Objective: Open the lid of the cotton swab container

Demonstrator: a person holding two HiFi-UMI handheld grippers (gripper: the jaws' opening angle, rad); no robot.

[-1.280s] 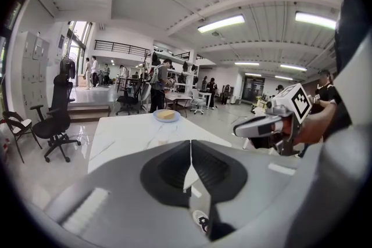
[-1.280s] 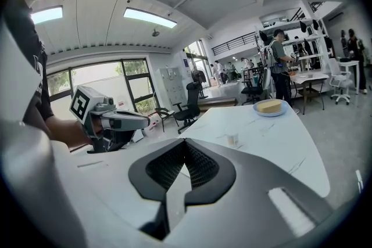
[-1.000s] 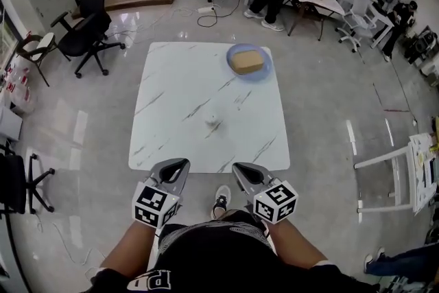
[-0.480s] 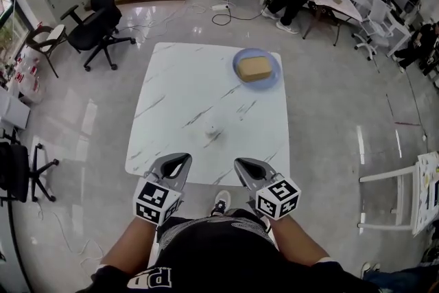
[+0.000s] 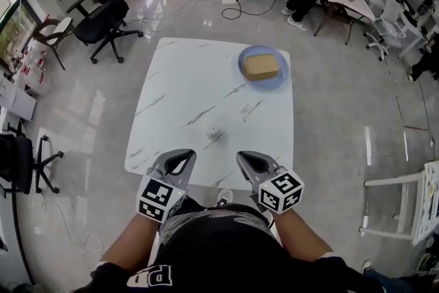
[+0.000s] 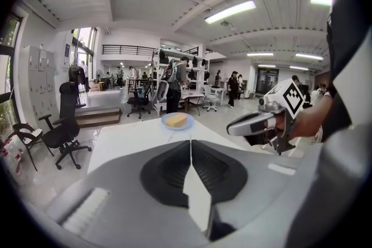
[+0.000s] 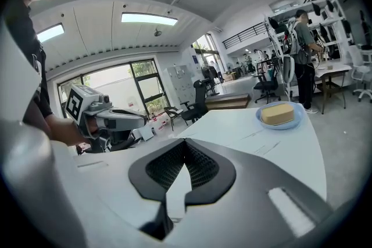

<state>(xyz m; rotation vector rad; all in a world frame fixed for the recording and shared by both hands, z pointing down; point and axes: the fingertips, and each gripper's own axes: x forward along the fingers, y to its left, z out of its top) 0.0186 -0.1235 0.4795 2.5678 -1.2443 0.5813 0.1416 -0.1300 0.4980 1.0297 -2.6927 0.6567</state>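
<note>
White surface [image 5: 199, 86] keeps the container [image 5: 214, 130] near its front edge, where the left gripper [image 5: 184, 156] and right gripper [image 5: 245, 157] hover closed, empty.

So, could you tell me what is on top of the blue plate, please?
A single tan rectangular block lies on the blue plate. The block covers the plate's middle, so anything beneath it cannot be seen.

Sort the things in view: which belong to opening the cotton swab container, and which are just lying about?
Job in hand: small white round container; left tongs and right tongs, both shut and empty.
Lying about: round blue plate; tan rectangular block on it; black office chair on the floor.
</note>
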